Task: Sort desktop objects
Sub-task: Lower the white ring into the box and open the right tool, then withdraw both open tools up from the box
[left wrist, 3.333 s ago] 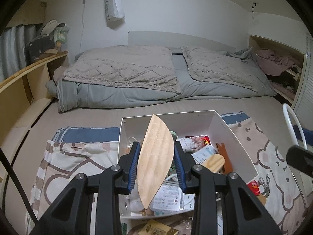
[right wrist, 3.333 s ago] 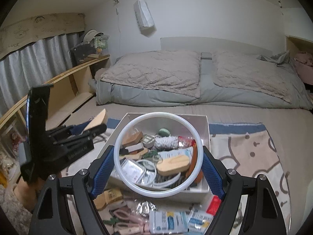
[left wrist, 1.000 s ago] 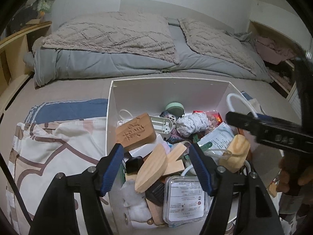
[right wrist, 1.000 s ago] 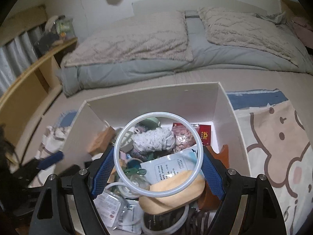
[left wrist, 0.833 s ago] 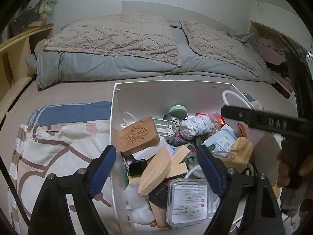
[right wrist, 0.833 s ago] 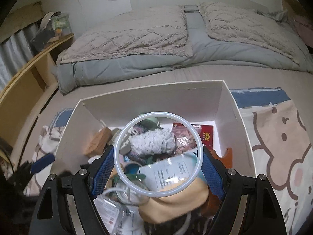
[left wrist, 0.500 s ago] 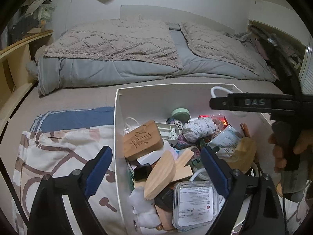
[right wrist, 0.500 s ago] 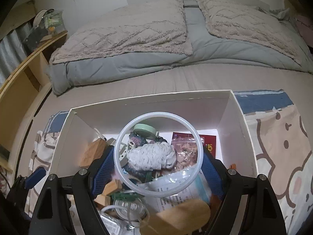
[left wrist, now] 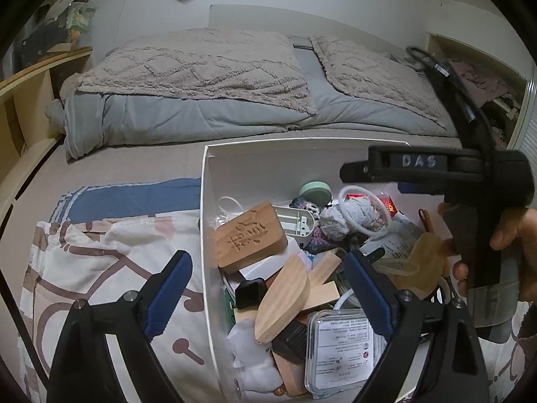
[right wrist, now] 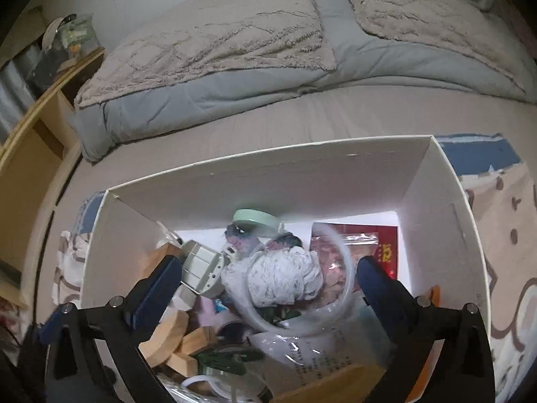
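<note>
White ring [right wrist: 302, 288] dropped from right gripper [right wrist: 268, 282], fingers just opened wide over box [right wrist: 268, 174]; left gripper [left wrist: 268, 285] empty, spread.

In my right wrist view the thin white plastic ring [right wrist: 339, 268] is smeared by motion, its near arc lost among blurred packets. The white cardboard box [right wrist: 268, 181] is cut off at the near edge in both views, its bottom buried under clutter.

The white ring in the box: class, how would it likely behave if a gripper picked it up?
The white ring looks thin and hollow, so probably light. Its smooth round rim may slip or roll. It leans loosely on the grey yarn ball, so it could shift when touched.
</note>
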`<action>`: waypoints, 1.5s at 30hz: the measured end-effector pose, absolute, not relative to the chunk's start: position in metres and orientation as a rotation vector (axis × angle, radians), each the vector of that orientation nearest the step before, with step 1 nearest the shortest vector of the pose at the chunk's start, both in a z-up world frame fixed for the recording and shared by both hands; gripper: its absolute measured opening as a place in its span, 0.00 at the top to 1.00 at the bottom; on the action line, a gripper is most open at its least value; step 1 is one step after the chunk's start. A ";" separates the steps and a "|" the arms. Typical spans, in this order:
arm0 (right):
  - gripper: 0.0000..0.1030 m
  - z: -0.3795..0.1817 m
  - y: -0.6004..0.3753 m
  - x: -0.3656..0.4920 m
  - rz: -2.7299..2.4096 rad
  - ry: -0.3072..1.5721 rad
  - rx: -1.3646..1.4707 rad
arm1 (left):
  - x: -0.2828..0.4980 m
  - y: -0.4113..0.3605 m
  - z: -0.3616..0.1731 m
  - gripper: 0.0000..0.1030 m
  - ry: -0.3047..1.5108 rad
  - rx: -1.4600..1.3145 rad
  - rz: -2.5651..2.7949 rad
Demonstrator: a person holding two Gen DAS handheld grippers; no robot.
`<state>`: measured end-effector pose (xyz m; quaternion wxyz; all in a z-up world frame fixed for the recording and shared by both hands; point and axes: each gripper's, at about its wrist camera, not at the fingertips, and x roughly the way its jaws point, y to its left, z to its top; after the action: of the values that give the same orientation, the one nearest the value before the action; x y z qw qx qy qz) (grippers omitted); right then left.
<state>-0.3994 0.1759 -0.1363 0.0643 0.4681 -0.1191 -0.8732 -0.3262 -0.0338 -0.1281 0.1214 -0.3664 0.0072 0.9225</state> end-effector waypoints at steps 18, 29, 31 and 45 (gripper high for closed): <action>0.00 -0.115 0.185 -0.364 -2.668 -0.286 1.310 | -0.318 -0.024 -0.116 0.09 0.018 -1.066 2.708; 0.00 -0.089 0.200 -0.323 -2.806 -0.214 1.208 | -0.299 -0.022 -0.097 0.03 0.006 -1.030 2.738; 0.00 -0.084 0.203 -0.317 -2.819 -0.215 1.197 | -0.295 -0.020 -0.091 0.03 0.005 -1.014 2.748; 0.00 -0.053 0.215 -0.259 -2.876 -0.173 1.101 | -0.255 -0.014 -0.043 0.00 -0.010 -0.956 2.769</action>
<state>-0.2588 0.2146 -0.0533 0.0285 0.3568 -0.0561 -0.9321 -0.2551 -0.0136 -0.0427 0.1058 -0.3245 -0.0034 0.9400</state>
